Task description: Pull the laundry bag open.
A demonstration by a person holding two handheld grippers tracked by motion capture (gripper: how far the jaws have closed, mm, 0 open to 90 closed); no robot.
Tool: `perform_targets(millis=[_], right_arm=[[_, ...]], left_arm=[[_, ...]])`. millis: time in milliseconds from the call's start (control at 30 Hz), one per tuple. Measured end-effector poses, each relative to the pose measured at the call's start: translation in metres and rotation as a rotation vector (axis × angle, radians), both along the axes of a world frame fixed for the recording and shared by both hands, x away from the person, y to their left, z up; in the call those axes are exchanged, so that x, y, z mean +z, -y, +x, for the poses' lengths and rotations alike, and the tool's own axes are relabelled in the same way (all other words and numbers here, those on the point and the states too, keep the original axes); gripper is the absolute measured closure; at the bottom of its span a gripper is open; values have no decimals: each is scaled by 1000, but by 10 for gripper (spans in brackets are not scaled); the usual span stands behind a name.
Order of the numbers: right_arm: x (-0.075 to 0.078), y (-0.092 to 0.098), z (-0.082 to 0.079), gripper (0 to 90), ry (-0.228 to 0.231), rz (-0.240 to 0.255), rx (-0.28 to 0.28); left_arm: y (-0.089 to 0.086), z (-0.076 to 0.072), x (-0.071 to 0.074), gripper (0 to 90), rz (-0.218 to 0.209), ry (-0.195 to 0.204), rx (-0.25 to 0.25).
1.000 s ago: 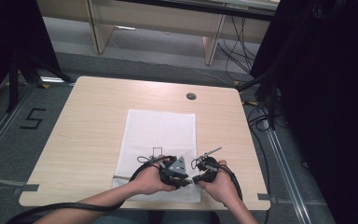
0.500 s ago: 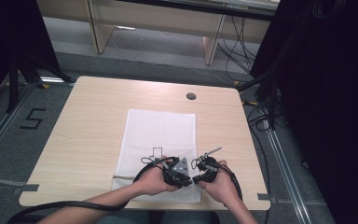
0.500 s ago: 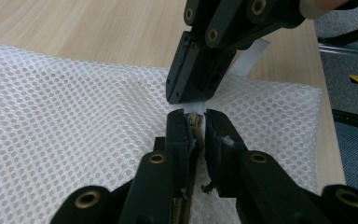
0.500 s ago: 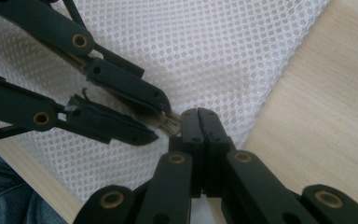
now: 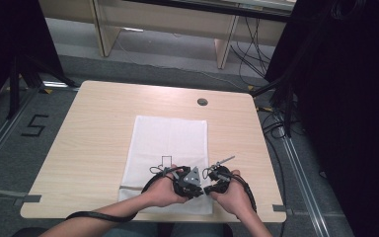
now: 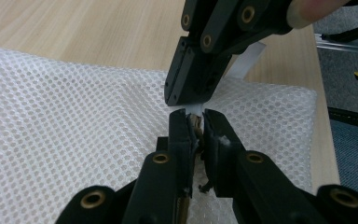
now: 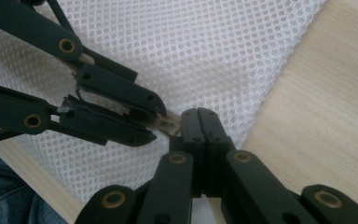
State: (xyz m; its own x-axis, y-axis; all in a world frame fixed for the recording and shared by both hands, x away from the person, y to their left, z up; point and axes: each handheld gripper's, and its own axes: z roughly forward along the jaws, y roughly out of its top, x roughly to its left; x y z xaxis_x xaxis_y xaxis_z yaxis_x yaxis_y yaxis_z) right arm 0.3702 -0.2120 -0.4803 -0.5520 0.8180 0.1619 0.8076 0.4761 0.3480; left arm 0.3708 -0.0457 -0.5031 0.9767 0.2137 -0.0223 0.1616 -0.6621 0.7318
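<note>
High view shows a white mesh bag (image 5: pixel 165 148) at the table's (image 5: pixel 79 143) six o'clock; left gripper (image 6: pixel 195 122), jaws just closing, pinches its zipper pull (image 6: pixel 196 122); right gripper (image 7: pixel 199 113) stays fully closed on a white tab (image 6: pixel 244 63)

A black "5" is marked on the grey floor (image 5: pixel 10 143) left of the table (image 5: pixel 94 128); nothing else can be read anywhere, on cloth, grippers or furniture.

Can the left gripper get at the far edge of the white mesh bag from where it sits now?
Probably yes. The bare mesh bag lies flat between the left gripper and that far edge. But its jaws, which have just been closing, are pinching something small beside the right gripper.
</note>
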Motion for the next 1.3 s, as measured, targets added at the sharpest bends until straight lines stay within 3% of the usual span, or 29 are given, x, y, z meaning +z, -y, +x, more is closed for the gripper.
perform_targets(millis=[133, 267, 533, 600, 700, 933, 1200, 1300], right_arm=[[0, -1, 0, 900, 6, -11, 19], [0, -1, 1, 900, 6, -8, 23], [0, -1, 1, 900, 6, -6, 19], [0, 0, 1, 900, 5, -3, 19], [-1, 1, 2, 900, 7, 3, 36], [0, 0, 0, 900, 6, -5, 16], [0, -1, 1, 900, 8, -9, 32], [-1, 0, 1, 900, 11, -5, 38]], left_arm=[[-3, 1, 5, 818, 14, 19, -17], [-8, 0, 5, 818, 0, 0, -2], [-8, -1, 6, 817, -4, 5, -4], [-9, 0, 7, 817, 18, 18, -14], [-10, -2, 8, 818, -2, 7, -6], [-10, -2, 9, 817, 2, 12, -10], [-14, -2, 13, 817, -2, 7, -5], [-16, -1, 14, 817, 19, 31, -23]])
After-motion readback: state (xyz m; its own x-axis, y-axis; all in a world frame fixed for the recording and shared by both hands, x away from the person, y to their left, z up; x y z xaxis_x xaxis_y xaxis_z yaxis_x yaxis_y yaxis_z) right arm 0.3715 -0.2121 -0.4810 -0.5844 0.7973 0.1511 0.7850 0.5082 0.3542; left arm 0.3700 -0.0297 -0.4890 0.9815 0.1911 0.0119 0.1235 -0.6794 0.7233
